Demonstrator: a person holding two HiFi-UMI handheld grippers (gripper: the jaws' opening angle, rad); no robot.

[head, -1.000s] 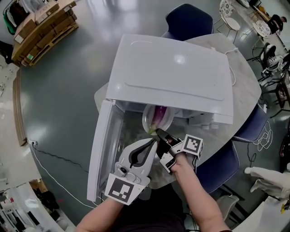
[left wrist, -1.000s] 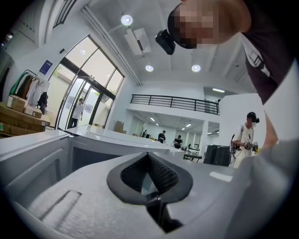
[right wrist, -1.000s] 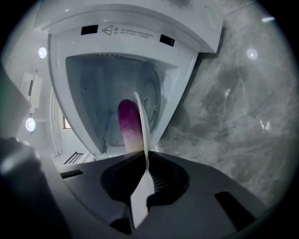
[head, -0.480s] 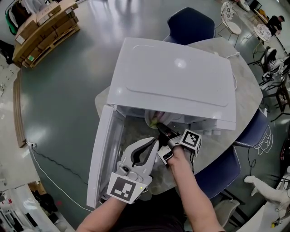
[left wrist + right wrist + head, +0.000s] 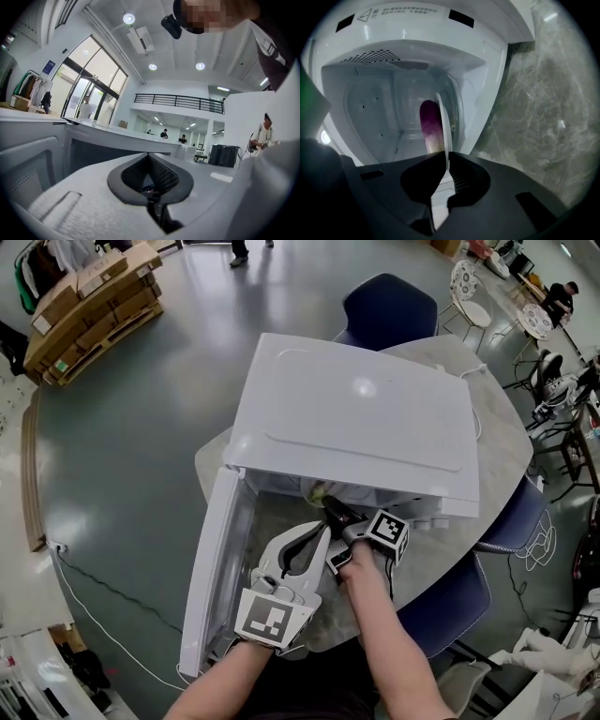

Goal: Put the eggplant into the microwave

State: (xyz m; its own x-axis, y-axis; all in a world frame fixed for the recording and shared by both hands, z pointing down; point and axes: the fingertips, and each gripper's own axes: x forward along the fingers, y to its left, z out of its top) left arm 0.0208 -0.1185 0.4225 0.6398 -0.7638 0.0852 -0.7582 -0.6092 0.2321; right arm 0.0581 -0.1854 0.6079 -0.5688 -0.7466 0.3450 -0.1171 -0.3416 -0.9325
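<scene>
While microwave point(image 5: 356, 418) sits on marble table point(image 5: 502, 427) | grey floor point(image 5: 141, 427) | left fingers point(image 5: 117, 180) closed | right fingers point(image 5: 497, 187) grip plate point(image 5: 446, 126)

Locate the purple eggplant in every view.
Head view: centre, purple eggplant, its pale end peeking under the white microwave's top edge.
Left gripper view: not in it.
Right gripper view: centre, eggplant against the white plate, inside the cavity.
Shared landmark: the microwave.

In the head view, the roof of the microwave point(image 5: 356, 418) hides nearly all the eggplant point(image 5: 322, 490) inside it. In the right gripper view, inside the microwave, the edge-on plate point(image 5: 445, 126) and right gripper point(image 5: 443, 159) cover the eggplant's near end.
</scene>
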